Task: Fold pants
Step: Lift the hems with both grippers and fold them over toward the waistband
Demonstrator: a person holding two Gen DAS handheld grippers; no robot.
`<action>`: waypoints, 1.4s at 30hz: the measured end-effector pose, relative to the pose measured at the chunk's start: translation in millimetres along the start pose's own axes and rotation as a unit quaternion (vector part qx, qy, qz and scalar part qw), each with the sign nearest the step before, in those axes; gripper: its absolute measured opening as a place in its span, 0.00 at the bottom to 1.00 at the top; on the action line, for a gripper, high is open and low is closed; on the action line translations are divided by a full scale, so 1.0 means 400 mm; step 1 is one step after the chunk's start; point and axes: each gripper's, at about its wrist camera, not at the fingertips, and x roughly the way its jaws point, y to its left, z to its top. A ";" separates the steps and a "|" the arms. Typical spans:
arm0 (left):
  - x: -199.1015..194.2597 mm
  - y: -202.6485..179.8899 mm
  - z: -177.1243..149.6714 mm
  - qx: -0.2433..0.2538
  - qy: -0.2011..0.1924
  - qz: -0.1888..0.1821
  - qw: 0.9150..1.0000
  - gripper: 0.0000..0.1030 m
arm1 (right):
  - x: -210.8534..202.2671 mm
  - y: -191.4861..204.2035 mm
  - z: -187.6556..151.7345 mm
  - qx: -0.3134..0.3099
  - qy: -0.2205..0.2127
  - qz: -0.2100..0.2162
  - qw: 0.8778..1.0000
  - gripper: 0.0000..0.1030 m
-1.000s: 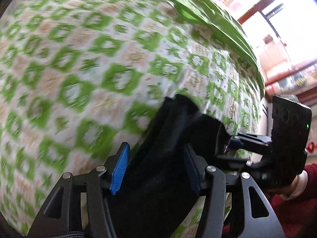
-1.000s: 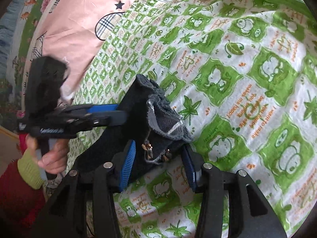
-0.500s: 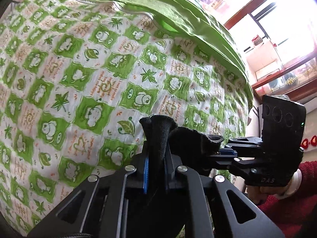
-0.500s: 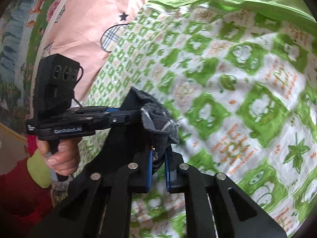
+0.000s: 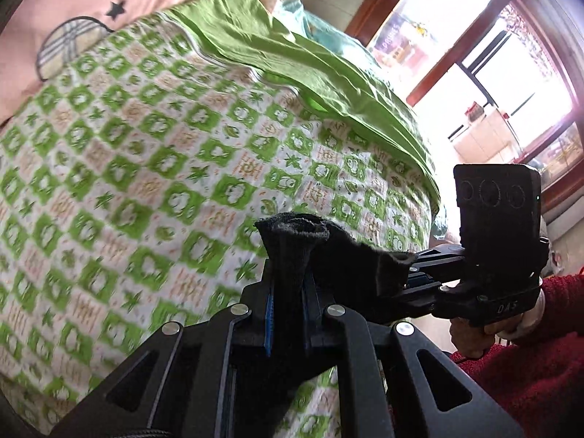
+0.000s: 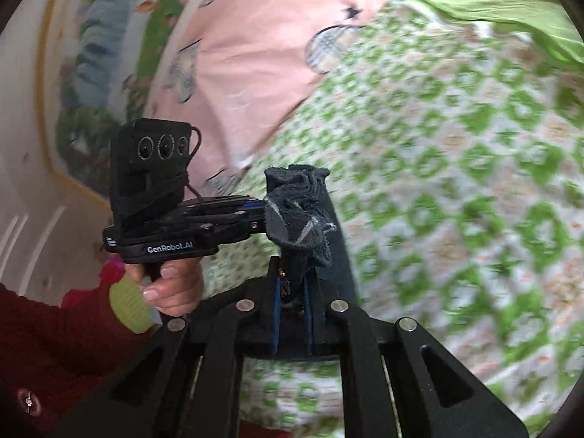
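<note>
The pants are dark, almost black cloth, held up above the bed by both grippers. My left gripper is shut on one bunched edge of them. My right gripper is shut on another bunched edge of the pants, with a small metal fastener showing between the pads. Each gripper shows side-on in the other's view: the right gripper at the right, the left gripper at the left. A short span of cloth runs between them. The rest of the pants hangs below, hidden.
A green and white patterned bedsheet covers the bed under the grippers. A plain green blanket lies along its far side. A pink quilt lies at the head. A bright window is to the right.
Both grippers went from open around the cloth to shut on it, then lifted the pants up off the sheet. The views have tilted upward, away from the bed.
</note>
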 end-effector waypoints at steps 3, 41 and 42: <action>-0.057 0.020 -0.052 -0.021 -0.017 0.004 1.000 0.10 | 0.059 0.053 -0.010 -0.026 0.030 0.017 0.999 0.11; -0.131 0.282 -0.593 -0.326 -0.056 0.093 0.939 0.09 | 0.512 0.134 -0.196 -0.112 0.289 -0.030 0.950 0.44; -0.138 0.284 -0.604 -0.334 -0.059 0.099 0.935 0.09 | 0.515 0.141 -0.198 -0.116 0.291 -0.030 0.949 0.45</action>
